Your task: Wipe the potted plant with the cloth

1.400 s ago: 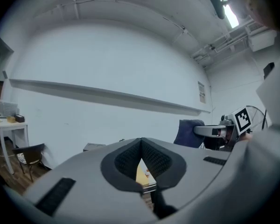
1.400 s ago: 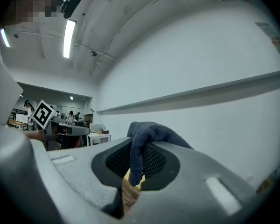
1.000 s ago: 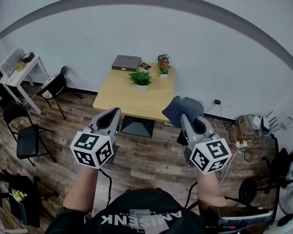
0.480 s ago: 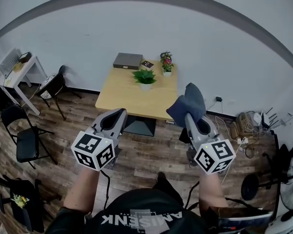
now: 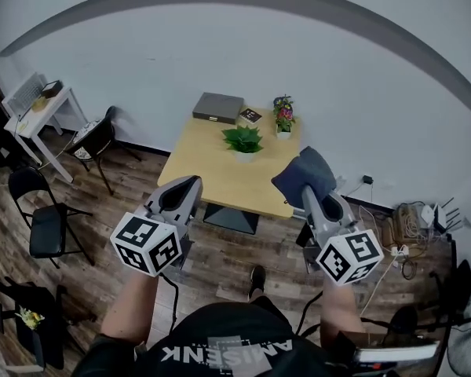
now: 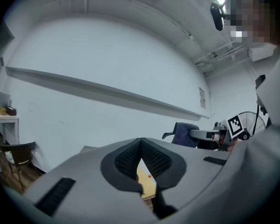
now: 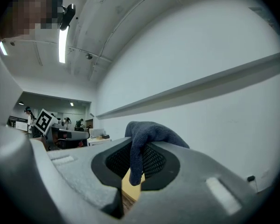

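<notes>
Dark blue cloth (image 5: 302, 173) sits pinched in my right tongs (image 5: 309, 193), ready for wiping. My left tongs (image 5: 191, 182) are closed together on nothing, probably spare for steadying. The potted plant (image 5: 243, 140) stands upper centre on the wooden table (image 5: 212, 175), well apart from both.

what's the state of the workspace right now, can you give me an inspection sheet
surface: wooden table, mostly bare, out ahead of both grippers
job's things: green potted plant upright on the table; dark blue cloth in the right gripper
clutter: grey flat box, small flowering pot and a dark card at the table's far edge
grippers: left gripper shut and empty; right gripper shut on the cloth
cables: coiled cables on the floor by the wall at right
surroundings: wood floor, white wall, black chairs, white side table
</notes>
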`<action>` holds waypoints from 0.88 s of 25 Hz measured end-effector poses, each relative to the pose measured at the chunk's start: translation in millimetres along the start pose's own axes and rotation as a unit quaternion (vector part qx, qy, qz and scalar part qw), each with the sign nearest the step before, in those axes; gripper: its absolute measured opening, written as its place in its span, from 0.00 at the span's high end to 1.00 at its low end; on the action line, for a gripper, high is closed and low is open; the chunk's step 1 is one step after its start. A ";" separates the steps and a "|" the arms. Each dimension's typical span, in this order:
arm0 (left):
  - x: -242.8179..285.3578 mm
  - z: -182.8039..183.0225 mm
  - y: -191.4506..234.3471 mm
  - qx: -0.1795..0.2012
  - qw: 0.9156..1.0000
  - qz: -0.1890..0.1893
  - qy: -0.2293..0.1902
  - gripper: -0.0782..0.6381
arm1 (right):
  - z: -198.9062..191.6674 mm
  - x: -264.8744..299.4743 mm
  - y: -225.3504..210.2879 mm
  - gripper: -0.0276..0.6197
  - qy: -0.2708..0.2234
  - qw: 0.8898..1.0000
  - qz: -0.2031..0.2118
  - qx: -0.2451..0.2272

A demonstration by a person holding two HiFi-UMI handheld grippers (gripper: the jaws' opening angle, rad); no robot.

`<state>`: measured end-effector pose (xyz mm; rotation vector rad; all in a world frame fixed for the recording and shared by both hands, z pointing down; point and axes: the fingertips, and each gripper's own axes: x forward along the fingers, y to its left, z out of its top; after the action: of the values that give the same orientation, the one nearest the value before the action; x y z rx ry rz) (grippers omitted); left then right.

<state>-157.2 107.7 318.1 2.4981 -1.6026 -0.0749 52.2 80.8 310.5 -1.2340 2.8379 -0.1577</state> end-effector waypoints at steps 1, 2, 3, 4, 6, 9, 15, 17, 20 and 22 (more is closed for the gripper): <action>9.5 0.7 4.5 0.002 1.000 0.007 0.001 0.89 | 0.4 8.6 -8.9 0.91 0.001 1.000 0.005 0.002; 19.3 1.3 8.4 0.003 1.000 0.013 0.002 0.89 | 1.0 17.3 -17.5 0.91 0.004 1.000 0.011 0.003; 29.4 2.0 11.7 0.004 1.000 0.018 0.005 0.89 | 1.4 25.6 -26.2 0.91 0.006 1.000 0.018 0.004; 39.5 3.0 14.5 0.003 1.000 0.022 0.007 0.89 | 1.9 33.0 -35.1 0.91 0.009 1.000 0.024 0.006; 59.9 6.1 19.6 -0.002 1.000 0.030 0.009 0.89 | 4.5 45.8 -53.0 0.91 0.011 0.999 0.036 0.007; 90.0 9.6 26.9 -0.010 0.999 0.039 0.012 0.89 | 8.3 63.4 -79.5 0.91 0.012 0.999 0.049 0.008; 143.4 6.9 34.0 -0.008 0.999 0.044 0.022 0.89 | 9.4 92.3 -127.2 0.91 0.014 0.998 0.065 0.020; 158.9 5.3 37.3 -0.008 0.998 0.050 0.026 0.89 | 8.4 100.7 -141.2 0.91 0.017 0.997 0.069 0.022; 180.5 3.9 39.1 -0.004 0.998 0.055 0.032 0.89 | 8.9 111.9 -160.1 0.91 0.017 0.997 0.076 0.025; 193.7 3.7 40.1 -0.002 0.998 0.057 0.033 0.89 | 9.4 118.4 -171.1 0.91 0.016 0.996 0.082 0.027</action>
<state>-112.2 -84.5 331.1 2.3745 -1.7125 0.0178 96.5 -122.5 320.2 -0.9921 2.9253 -0.2489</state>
